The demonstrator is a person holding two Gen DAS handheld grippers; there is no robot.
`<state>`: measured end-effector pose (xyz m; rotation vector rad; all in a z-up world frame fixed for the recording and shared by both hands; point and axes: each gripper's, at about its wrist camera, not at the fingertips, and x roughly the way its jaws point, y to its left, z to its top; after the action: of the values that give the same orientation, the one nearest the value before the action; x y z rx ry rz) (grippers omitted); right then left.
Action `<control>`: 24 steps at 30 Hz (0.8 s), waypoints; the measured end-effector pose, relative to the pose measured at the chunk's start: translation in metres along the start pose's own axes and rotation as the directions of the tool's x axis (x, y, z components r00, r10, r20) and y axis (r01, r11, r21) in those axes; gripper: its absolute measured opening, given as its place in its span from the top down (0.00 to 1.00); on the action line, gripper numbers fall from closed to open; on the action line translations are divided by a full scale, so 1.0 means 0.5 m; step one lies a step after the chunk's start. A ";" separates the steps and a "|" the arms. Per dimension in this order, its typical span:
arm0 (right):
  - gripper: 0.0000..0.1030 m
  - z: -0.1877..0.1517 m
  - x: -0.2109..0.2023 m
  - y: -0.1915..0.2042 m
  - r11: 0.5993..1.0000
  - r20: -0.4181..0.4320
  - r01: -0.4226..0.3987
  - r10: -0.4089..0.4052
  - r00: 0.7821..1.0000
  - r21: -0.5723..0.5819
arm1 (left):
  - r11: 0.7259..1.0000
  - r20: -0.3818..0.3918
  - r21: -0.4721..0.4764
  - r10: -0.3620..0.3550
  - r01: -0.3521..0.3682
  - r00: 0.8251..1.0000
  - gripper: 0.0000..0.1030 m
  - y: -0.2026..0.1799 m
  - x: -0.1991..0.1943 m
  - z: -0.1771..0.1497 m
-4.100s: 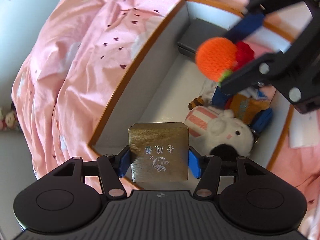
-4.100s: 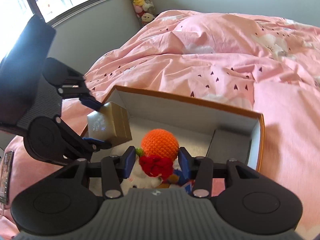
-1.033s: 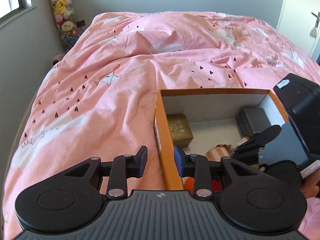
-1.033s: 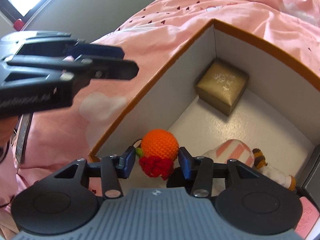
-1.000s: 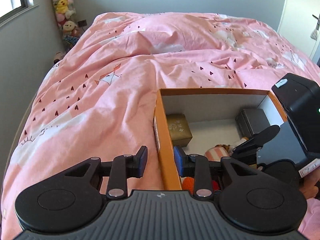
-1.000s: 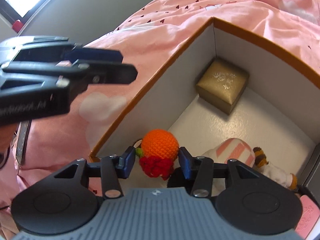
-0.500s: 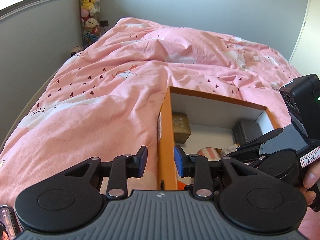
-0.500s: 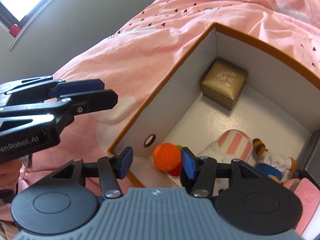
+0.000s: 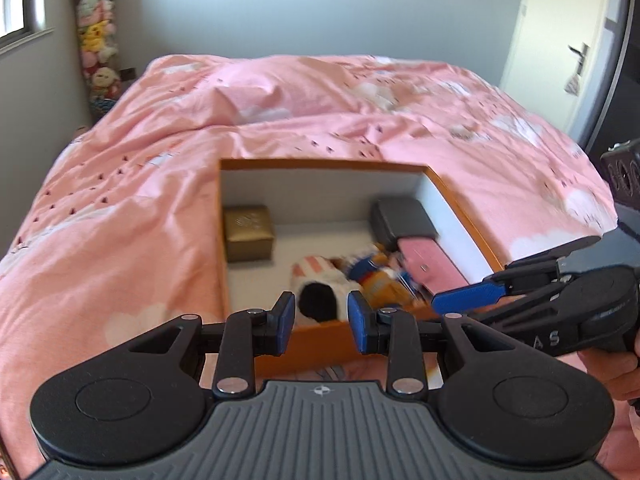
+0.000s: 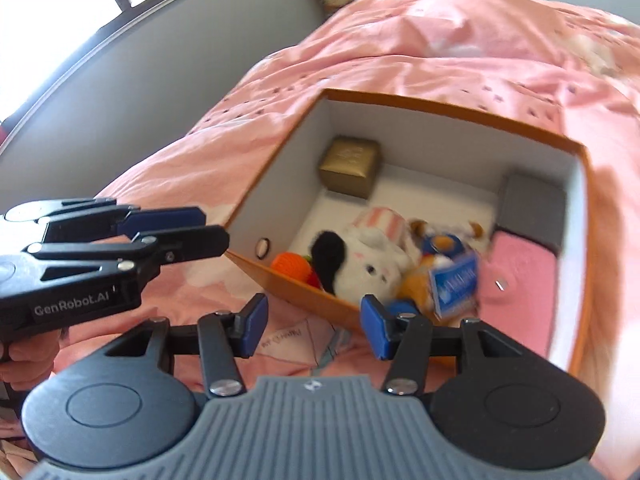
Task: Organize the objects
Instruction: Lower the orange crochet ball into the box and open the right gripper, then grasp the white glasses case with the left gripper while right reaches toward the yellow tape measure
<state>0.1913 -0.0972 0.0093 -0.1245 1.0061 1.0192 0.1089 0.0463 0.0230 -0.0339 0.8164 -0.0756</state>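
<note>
Orange-rimmed box (image 10: 452, 110) holds your sorted toys (image 10: 372, 264) and gold cube (image 10: 350, 166); left gripper (image 9: 321, 322) and right gripper (image 10: 314, 326) hover nearside, parted, empty.

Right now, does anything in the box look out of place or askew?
Mostly tidy. The gold box, grey case and pink case sit along the walls, but the plush toys lie jumbled, with the orange ball wedged against the box's near wall.

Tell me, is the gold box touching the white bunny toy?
Apart. In the right wrist view, bare white box floor shows between the gold box in the far corner and the white bunny toy lying nearer the front wall.
</note>
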 end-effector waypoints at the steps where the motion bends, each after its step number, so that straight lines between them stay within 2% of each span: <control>1: 0.47 -0.015 -0.007 -0.007 0.999 0.006 0.015 -0.016 1.000 0.031 | 1.000 -0.013 0.016 -0.008 0.009 1.000 0.64 -0.010 0.006 -0.007; 4: 0.47 -0.064 -0.025 -0.036 0.985 -0.002 0.063 -0.064 0.998 0.159 | 0.999 -0.061 0.040 -0.019 0.021 0.998 0.64 -0.035 0.027 -0.027; 6: 0.47 -0.098 -0.026 -0.058 0.961 -0.025 0.103 -0.100 0.995 0.258 | 0.998 -0.092 0.051 -0.029 0.034 0.995 0.64 -0.048 0.043 -0.041; 8: 0.46 -0.125 -0.022 -0.073 0.929 -0.048 0.145 -0.137 0.989 0.341 | 0.998 -0.115 0.063 -0.025 0.033 0.993 0.64 -0.059 0.057 -0.054; 11: 0.39 -0.167 -0.017 -0.095 0.865 -0.090 0.222 -0.203 0.975 0.450 | 0.997 -0.138 0.071 -0.017 0.027 0.990 0.64 -0.066 0.074 -0.071; 13: 0.38 -0.187 -0.015 -0.109 0.822 -0.111 0.239 -0.212 0.971 0.517 | 0.997 -0.157 0.060 -0.029 0.039 0.987 0.64 -0.065 0.084 -0.081; 15: 0.29 -0.204 -0.010 -0.123 0.785 -0.131 0.244 -0.206 0.970 0.570 | 0.998 -0.172 0.046 -0.044 0.053 0.984 0.64 -0.062 0.095 -0.090; 21: 0.29 -0.219 0.020 -0.143 0.726 -0.177 0.275 -0.211 0.961 0.630 | 0.999 -0.215 0.025 -0.039 0.046 0.976 0.64 -0.049 0.118 -0.106; 24: 0.29 -0.216 0.038 -0.144 0.709 -0.192 0.290 -0.217 0.957 0.643 | 0.999 -0.227 0.014 -0.036 0.040 0.973 0.64 -0.042 0.123 -0.109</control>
<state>0.1792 -0.1806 -0.0913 0.2793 1.3565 0.3505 0.1100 0.0202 -0.0577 -0.0239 1.0433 -0.1250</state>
